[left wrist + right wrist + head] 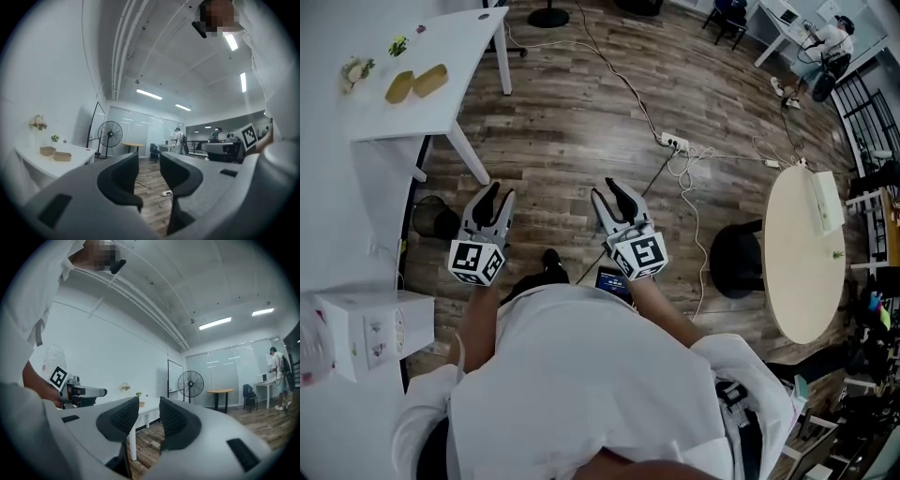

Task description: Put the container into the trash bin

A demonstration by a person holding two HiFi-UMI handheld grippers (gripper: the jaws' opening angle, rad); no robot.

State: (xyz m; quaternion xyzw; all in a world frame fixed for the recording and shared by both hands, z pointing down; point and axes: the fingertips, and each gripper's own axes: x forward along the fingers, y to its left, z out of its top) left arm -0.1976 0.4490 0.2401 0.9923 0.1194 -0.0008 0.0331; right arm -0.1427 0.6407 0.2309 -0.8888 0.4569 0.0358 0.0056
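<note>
The left gripper (494, 195) and right gripper (607, 191) were held level over the wooden floor (572, 141), each with its jaws parted and nothing between them. The black trash bin (431, 217) stood on the floor near the white table (464, 47). Two tan containers (430, 80) lay side by side near the table's front edge.

Trash bin (431, 219), near left under the white table (441, 112): dark, right side runs behind the left gripper (497, 194). Clear bottle (311, 342) is cut off by the left edge. Small screen (611, 278) is half hidden by the right gripper (609, 190) cube. Tan containers (414, 82): contents too small to tell. Far-right person (832, 39): tiny, no detail.
</note>
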